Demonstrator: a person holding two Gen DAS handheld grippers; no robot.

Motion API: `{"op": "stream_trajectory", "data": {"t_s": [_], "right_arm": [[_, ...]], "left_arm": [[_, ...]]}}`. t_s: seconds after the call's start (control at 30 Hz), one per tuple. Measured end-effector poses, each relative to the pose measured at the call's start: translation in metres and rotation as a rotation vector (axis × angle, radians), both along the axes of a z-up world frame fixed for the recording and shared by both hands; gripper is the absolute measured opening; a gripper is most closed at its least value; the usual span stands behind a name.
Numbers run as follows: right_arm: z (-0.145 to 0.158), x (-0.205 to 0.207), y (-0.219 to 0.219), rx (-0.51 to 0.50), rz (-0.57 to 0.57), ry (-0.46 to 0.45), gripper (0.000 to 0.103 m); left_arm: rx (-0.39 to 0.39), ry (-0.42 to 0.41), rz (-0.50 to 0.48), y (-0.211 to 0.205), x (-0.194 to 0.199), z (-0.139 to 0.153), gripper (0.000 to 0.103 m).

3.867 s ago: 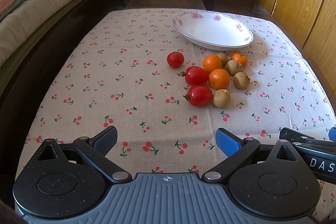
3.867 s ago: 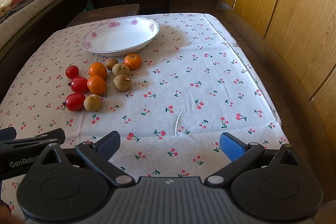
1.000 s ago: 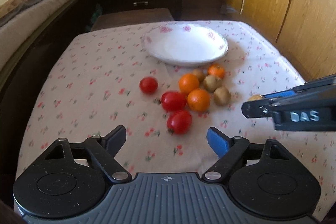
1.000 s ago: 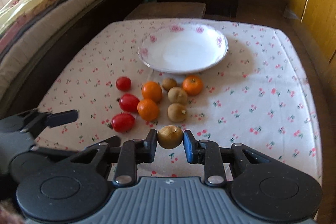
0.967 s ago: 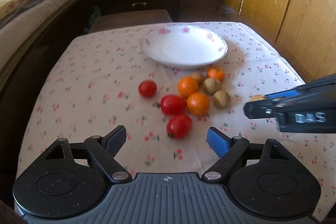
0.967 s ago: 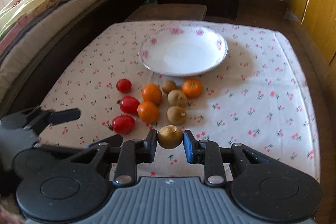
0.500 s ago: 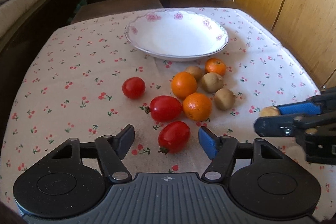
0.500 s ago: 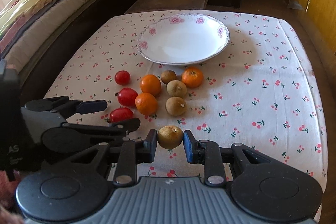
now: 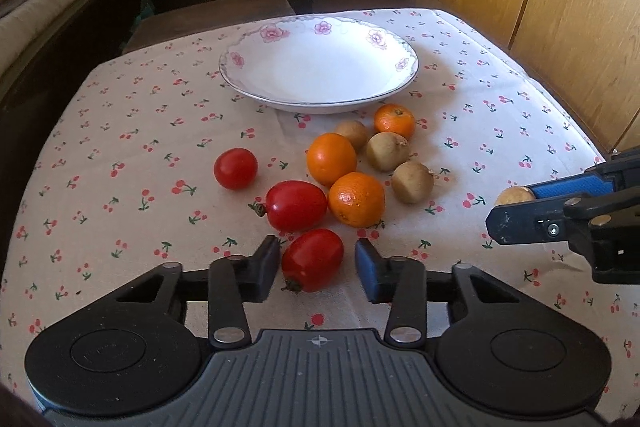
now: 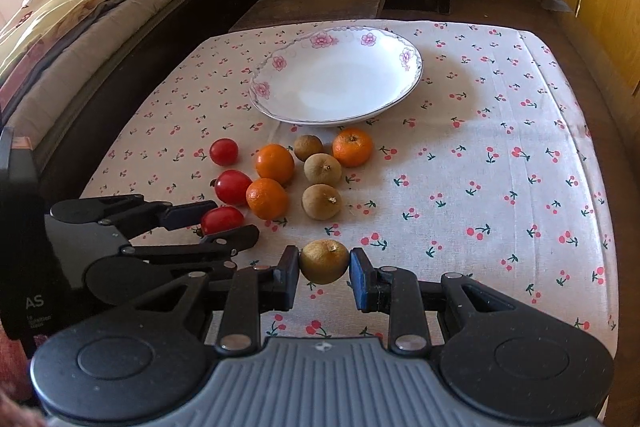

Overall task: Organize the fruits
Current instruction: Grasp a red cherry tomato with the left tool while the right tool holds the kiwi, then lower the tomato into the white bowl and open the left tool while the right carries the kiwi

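Lowered and pushed forward since a moment ago, the left gripper (image 9: 316,265) now brackets the nearest tomato (image 9: 312,259) at lower centre — fingers apart, not clamped. At the right edge, the right gripper (image 10: 324,265) stays clamped on a kiwi (image 10: 324,261), while the white plate (image 9: 248,83) sits upper centre.

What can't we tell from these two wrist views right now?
- Left gripper contact: its fingers flank the nearest tomato; touching or not is unclear in the left view, and its own finger crosses the tomato in the right view.
- Kiwi in the right gripper: lifted or on the cloth, can't tell; in the left view the finger hides most of it.
- Plate's near inner wall: hidden by its rim, both views.
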State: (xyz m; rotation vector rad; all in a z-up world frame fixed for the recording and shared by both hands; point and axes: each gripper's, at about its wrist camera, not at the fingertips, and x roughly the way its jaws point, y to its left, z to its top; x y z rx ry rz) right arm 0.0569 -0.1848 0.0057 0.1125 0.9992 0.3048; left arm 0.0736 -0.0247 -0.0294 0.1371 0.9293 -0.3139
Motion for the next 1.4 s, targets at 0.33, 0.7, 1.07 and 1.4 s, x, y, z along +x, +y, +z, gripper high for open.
{"op": "stream_trajectory", "data": {"t_s": [0.33, 0.7, 1.07, 1.4], "right_arm": [[0.002, -0.001, 0.0, 0.0, -0.006, -0.005, 0.029], [0.004, 0.0, -0.006, 0.004, -0.03, -0.008, 0.029], [0.01, -0.001, -0.015, 0.018, -0.071, -0.023, 0.029], [0.017, 0.012, -0.016, 0.033, -0.084, -0.042, 0.029]], "left_arm": [[0.003, 0.03, 0.007, -0.002, -0.007, 0.003, 0.038], [0.003, 0.03, 0.009, -0.007, -0.004, 0.002, 0.038], [-0.026, 0.054, 0.059, -0.002, -0.007, 0.009, 0.035], [-0.098, 0.029, 0.073, -0.002, -0.005, 0.032, 0.035]]}}
